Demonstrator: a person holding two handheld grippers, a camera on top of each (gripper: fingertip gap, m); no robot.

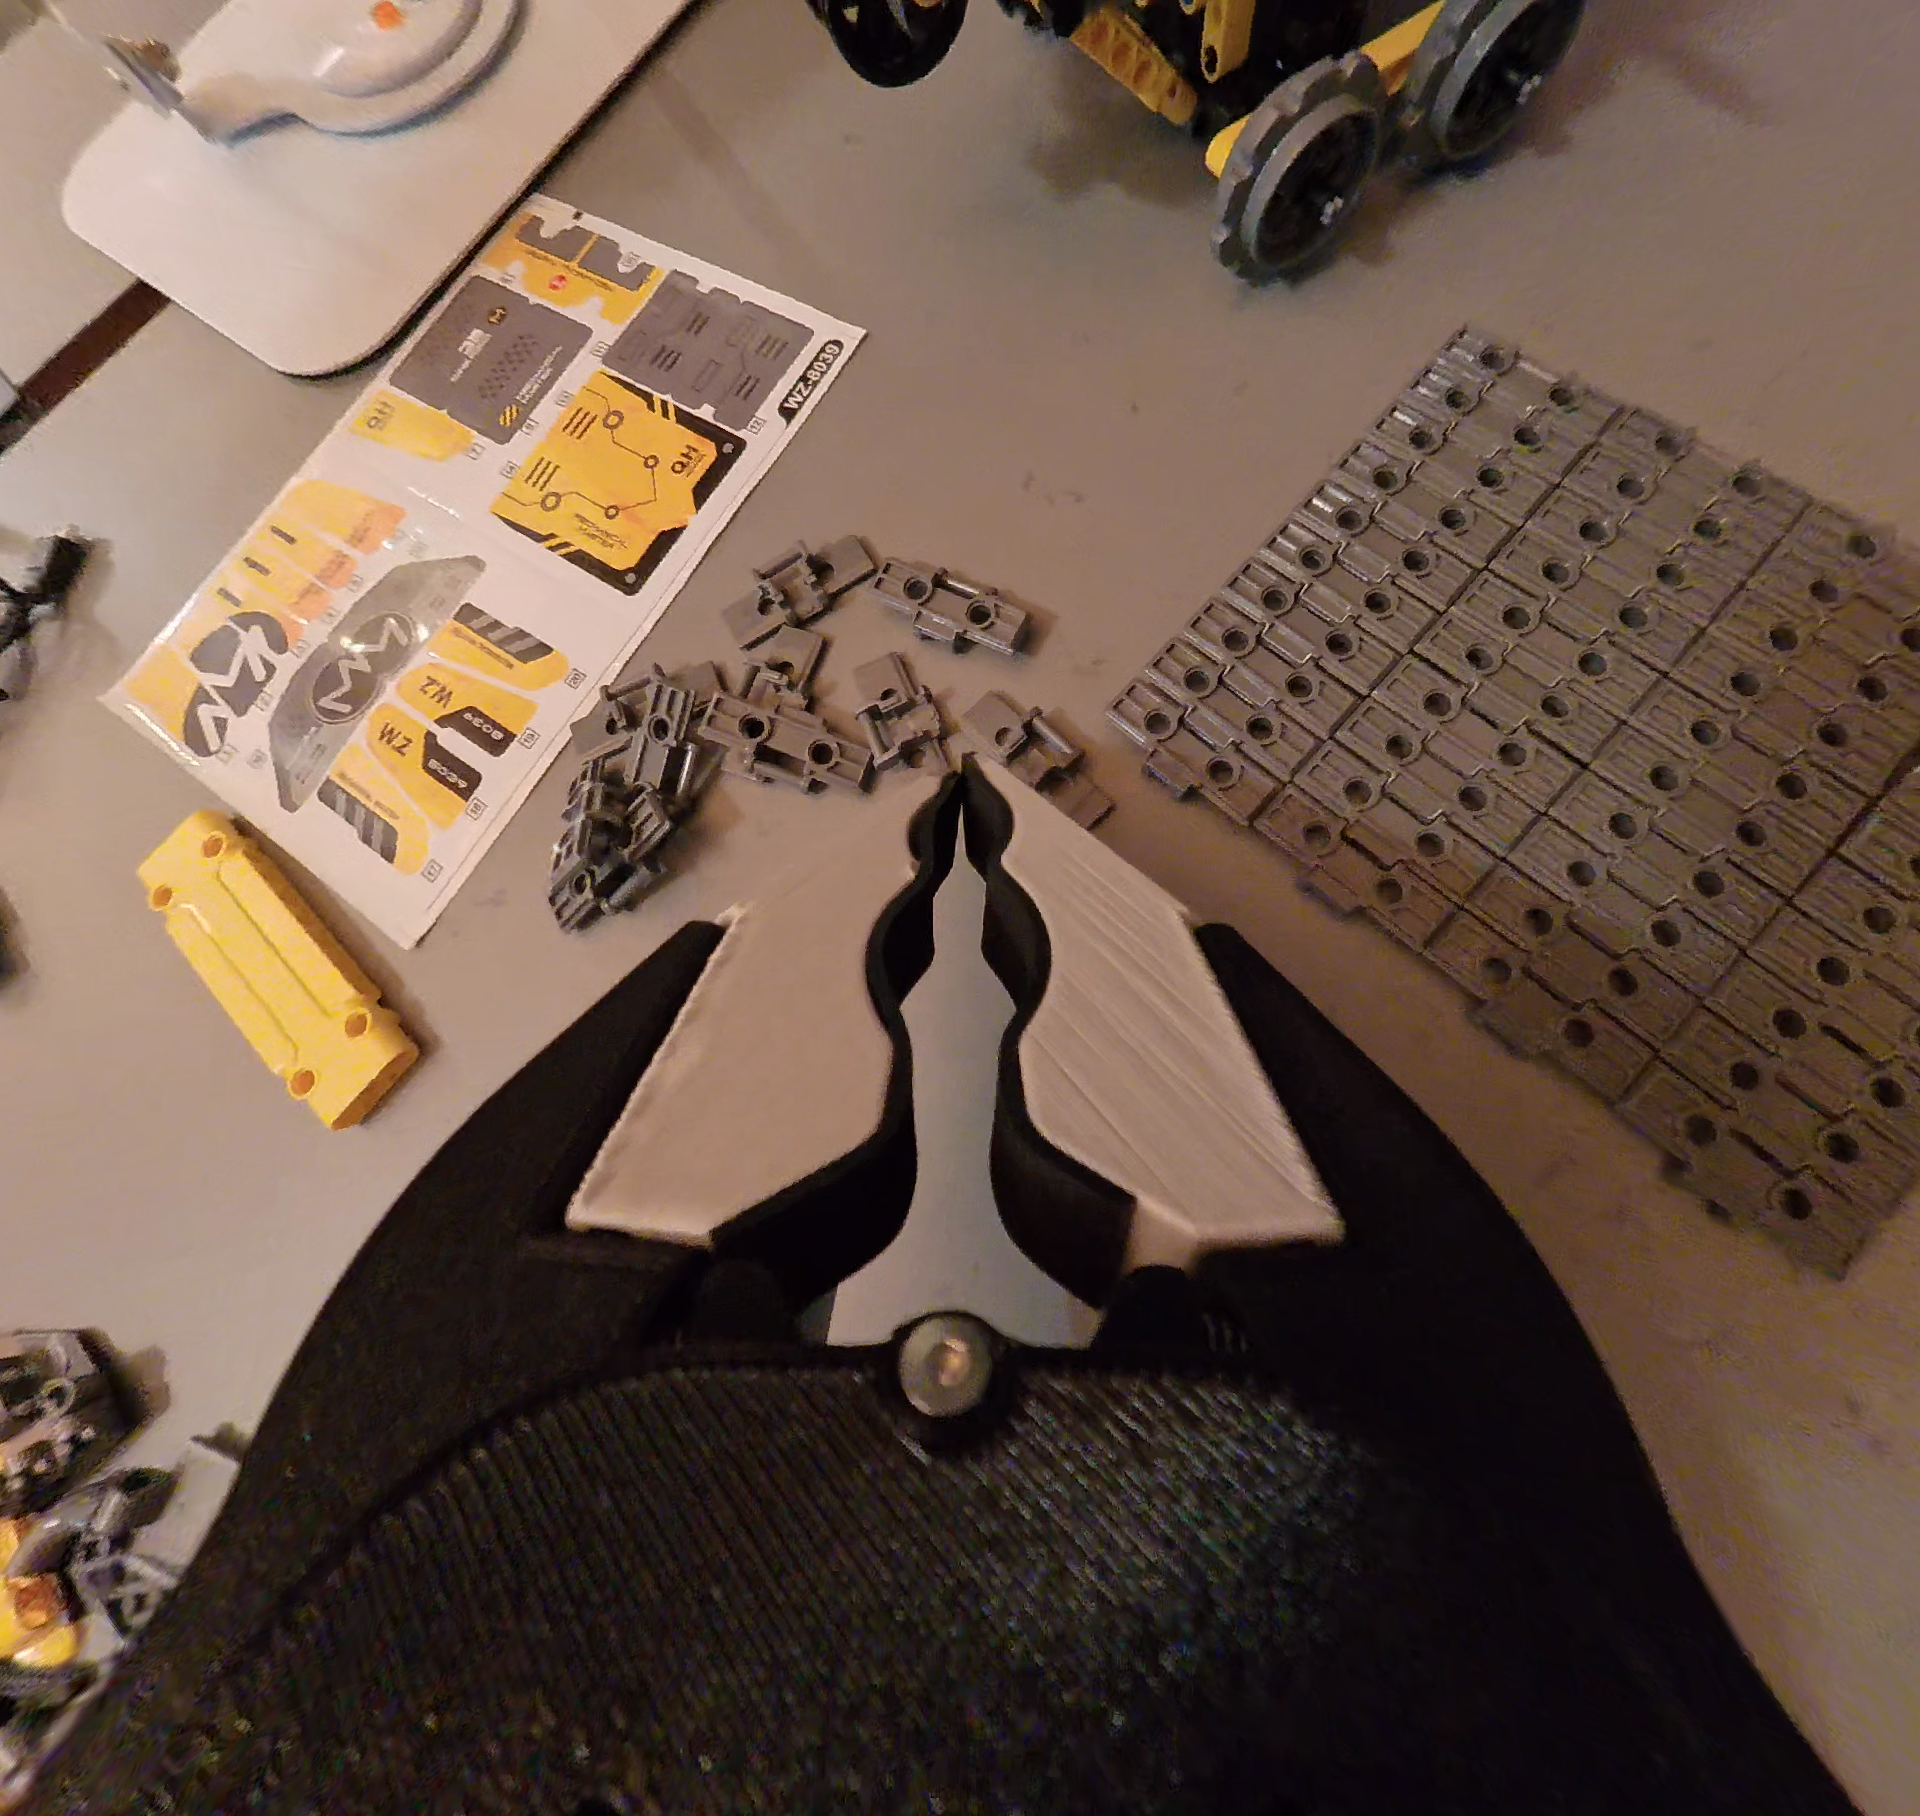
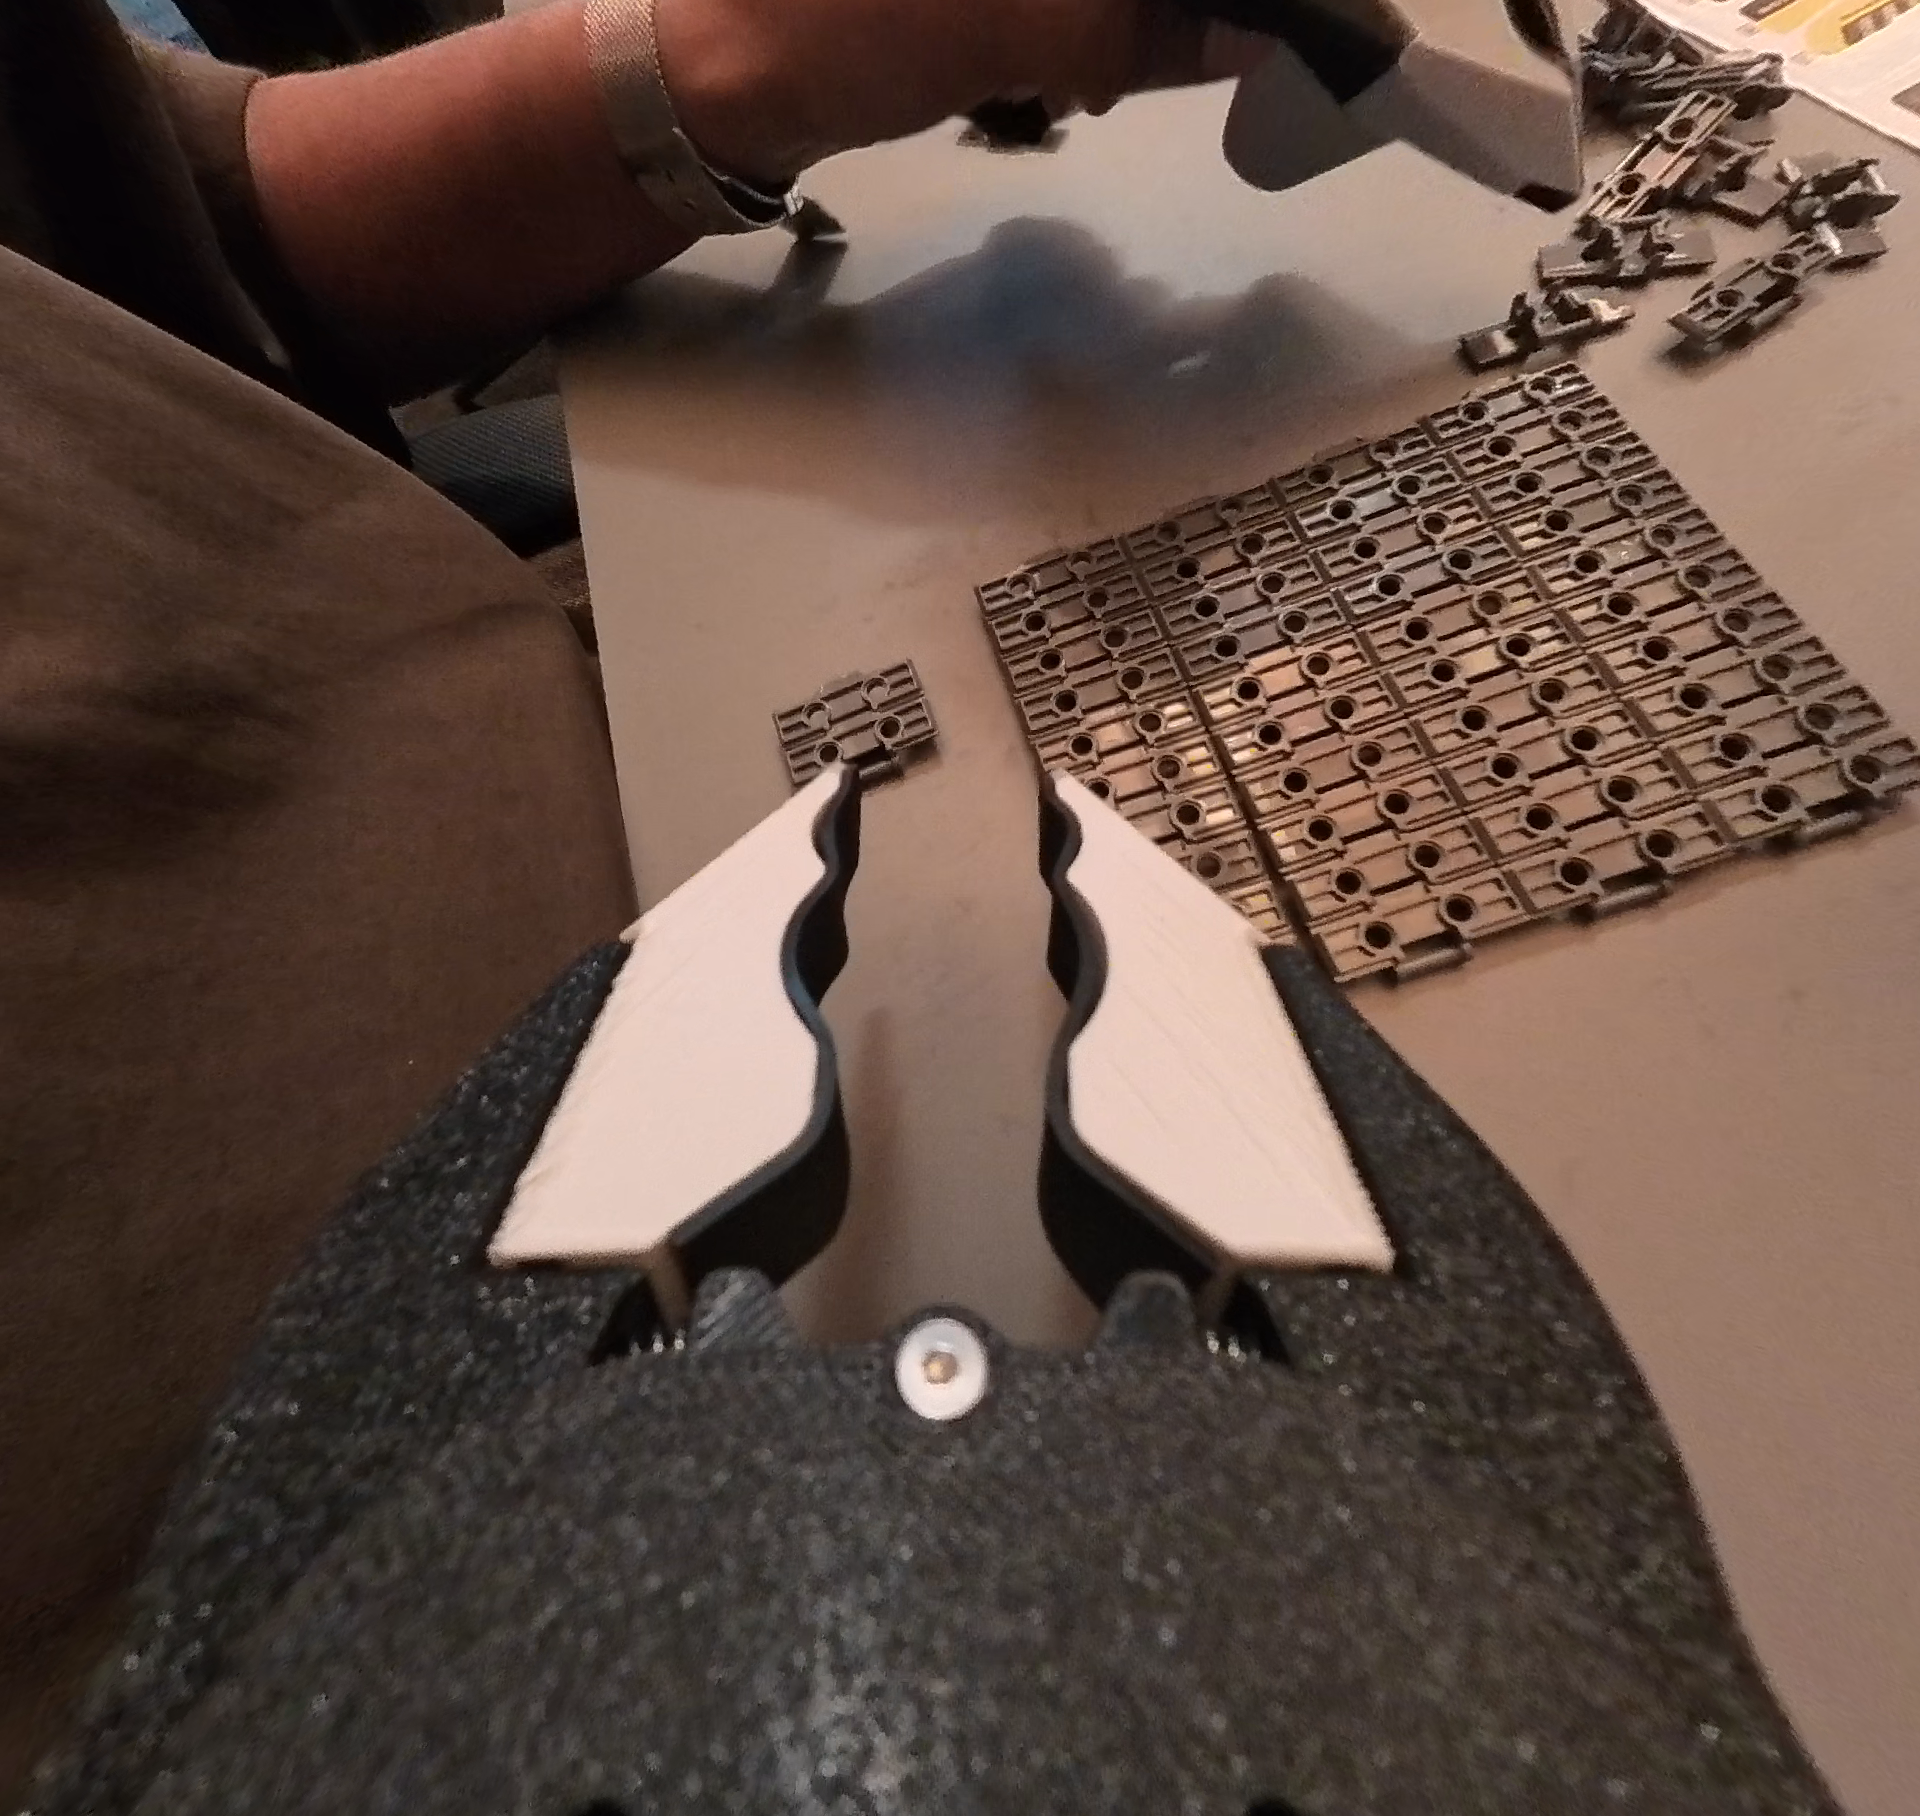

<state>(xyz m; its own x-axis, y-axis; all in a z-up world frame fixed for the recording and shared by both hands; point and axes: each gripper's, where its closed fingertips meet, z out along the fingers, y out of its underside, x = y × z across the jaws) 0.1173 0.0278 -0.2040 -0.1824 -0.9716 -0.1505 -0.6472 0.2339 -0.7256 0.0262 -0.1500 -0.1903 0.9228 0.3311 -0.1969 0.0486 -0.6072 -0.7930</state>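
My left gripper (image 1: 962, 781) is shut with nothing visible between its tips. It hovers just in front of a loose pile of grey track links (image 1: 769, 717); one link (image 1: 1023, 740) lies right at the tips. A large mat of joined grey links (image 1: 1579, 769) lies to its right. My right gripper (image 2: 948, 790) is open and empty, low over the grey table. Its left fingertip (image 2: 840, 792) is at the near edge of a small joined patch of links (image 2: 857, 727). The large mat (image 2: 1455, 686) lies beside its right finger. The left gripper (image 2: 1455, 52), held by a hand, shows farther off.
A sticker sheet (image 1: 468, 561) and a yellow panel (image 1: 275, 966) lie left of the pile. A yellow-and-black wheeled model (image 1: 1195, 31) stands at the back, with a white stand base (image 1: 312, 156) at the back left. A person's arm with a watch (image 2: 644, 73) and a brown sleeve (image 2: 260, 727) fill the left. The tips of one gripper are about 20 centimeters away from the tips of the other. The yellow panel (image 1: 275, 966) is closer to my left gripper, around 15 centimeters from its tips; the right tips are 35 centimeters off.
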